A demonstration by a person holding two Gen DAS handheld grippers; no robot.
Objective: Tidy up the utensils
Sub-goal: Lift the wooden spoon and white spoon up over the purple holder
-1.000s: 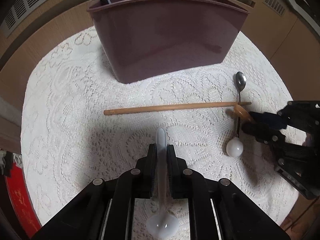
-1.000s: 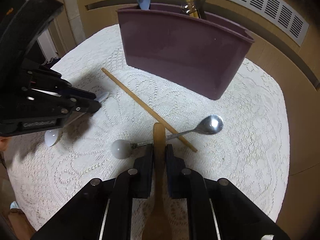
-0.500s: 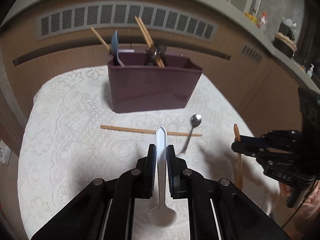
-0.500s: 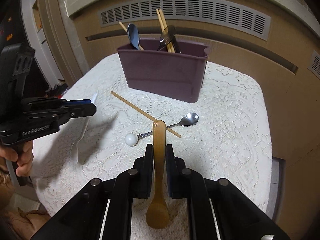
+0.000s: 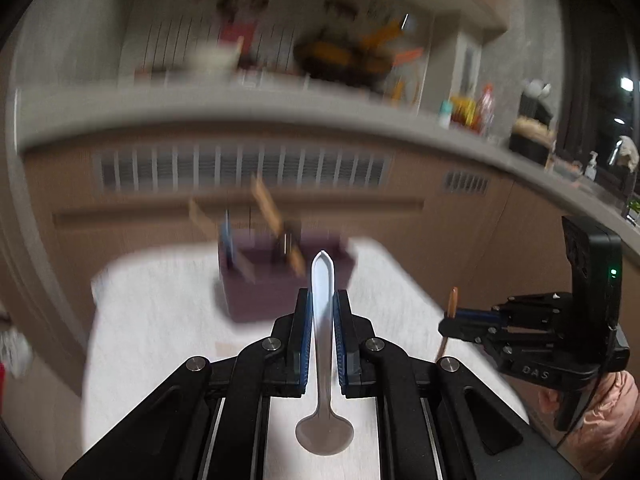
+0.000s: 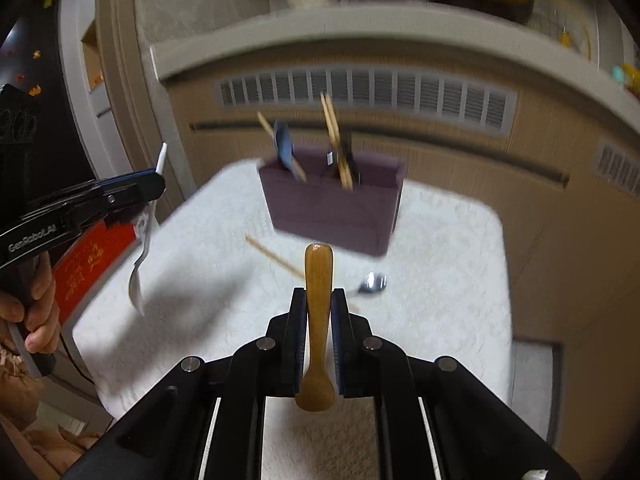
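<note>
My left gripper [image 5: 322, 300] is shut on a white plastic spoon [image 5: 323, 320], handle pointing forward, bowl hanging near the camera. It is held high above the table; it also shows in the right wrist view [image 6: 154, 182]. My right gripper [image 6: 318, 300] is shut on a wooden spoon [image 6: 318, 280], also raised; it shows in the left wrist view [image 5: 450, 320]. The purple utensil holder [image 6: 332, 208] stands at the far side of the white lace tablecloth [image 6: 440, 260], with chopsticks and a blue spoon in it. A single chopstick [image 6: 276, 258] and a metal spoon [image 6: 372, 283] lie on the cloth.
A beige cabinet with a vent grille [image 6: 360, 92] runs behind the table, with a cluttered counter [image 5: 360, 60] above it. A red box [image 6: 92, 260] sits at the table's left edge. Both views are motion blurred.
Both grippers have risen well above the table with their spoons, pulling back from the holder. The views tilted up toward the cabinet and counter.
</note>
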